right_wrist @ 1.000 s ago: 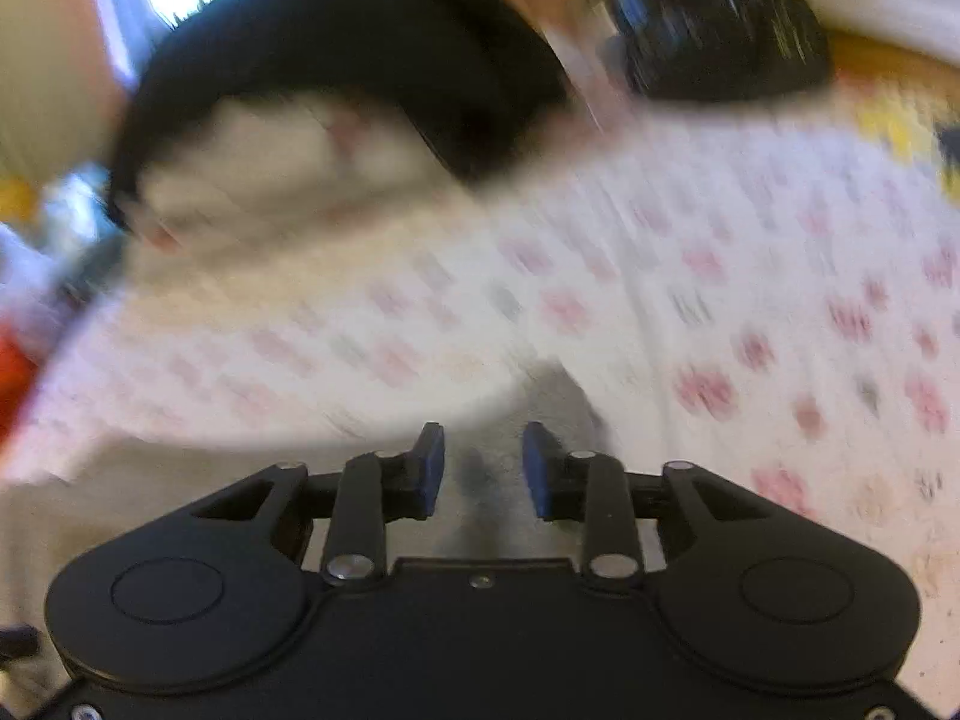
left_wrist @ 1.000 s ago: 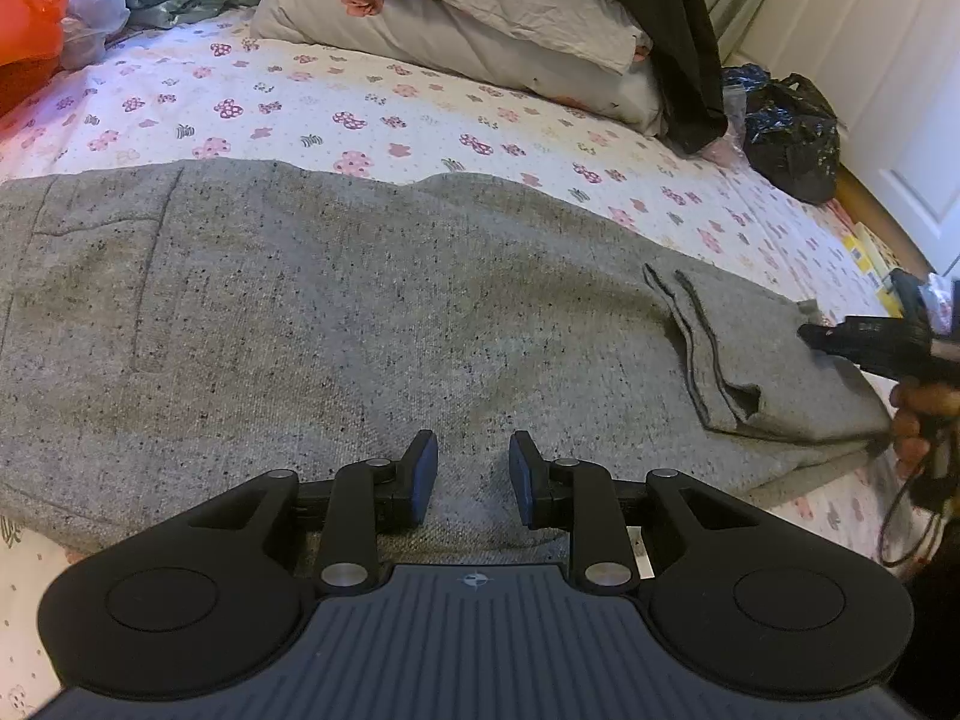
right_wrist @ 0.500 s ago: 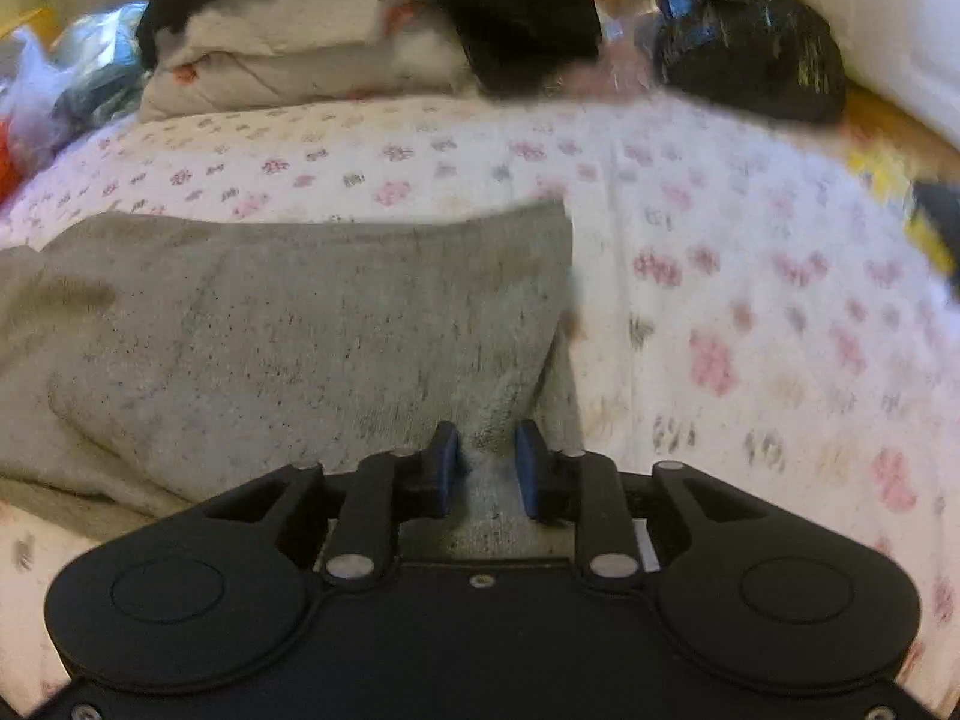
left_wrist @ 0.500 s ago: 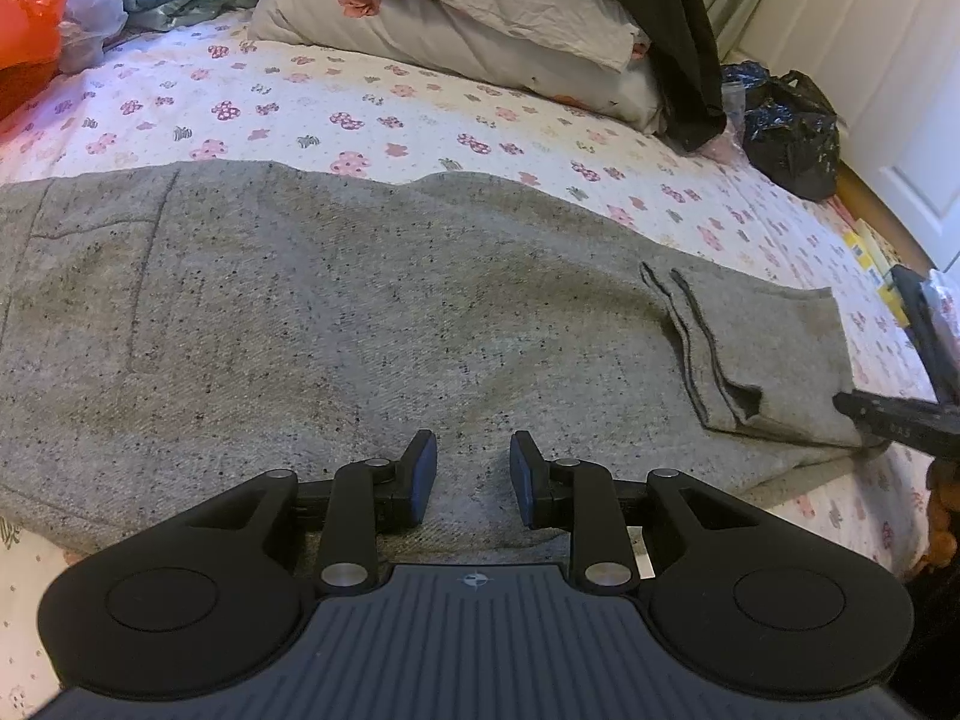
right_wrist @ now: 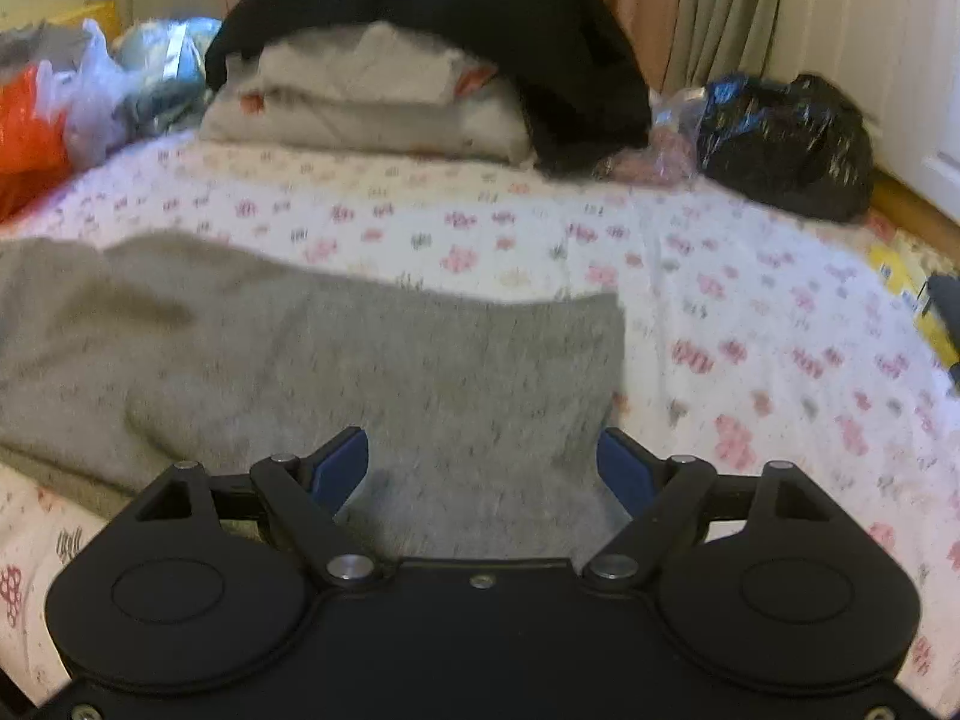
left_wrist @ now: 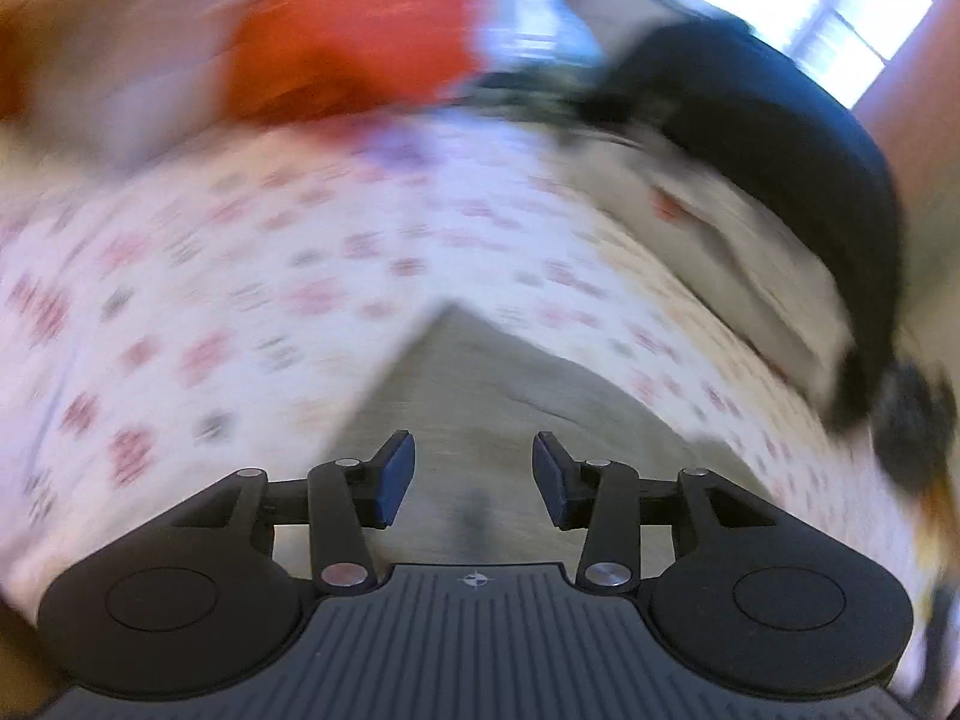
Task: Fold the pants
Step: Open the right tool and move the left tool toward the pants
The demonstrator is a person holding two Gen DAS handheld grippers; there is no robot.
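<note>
The grey pants [right_wrist: 360, 360] lie flat on the flowered bedsheet [right_wrist: 750, 324], stretching from the left to a folded-over end just ahead of my right gripper [right_wrist: 483, 462]. That gripper is wide open over the near edge of this end and holds nothing. The left wrist view is heavily blurred. In it a corner of the grey pants [left_wrist: 480, 396] points away from my left gripper [left_wrist: 474, 471], which is open and empty just above the cloth.
A pile of pale bedding under a black garment [right_wrist: 432, 36] sits at the back of the bed. A black plastic bag [right_wrist: 786, 138] lies at the back right. Orange and clear plastic bags [right_wrist: 36, 126] sit at the back left.
My right gripper has opened wide and let go of the pants' end. My left gripper has opened wider and swung fast to the left, toward a corner of the pants.
</note>
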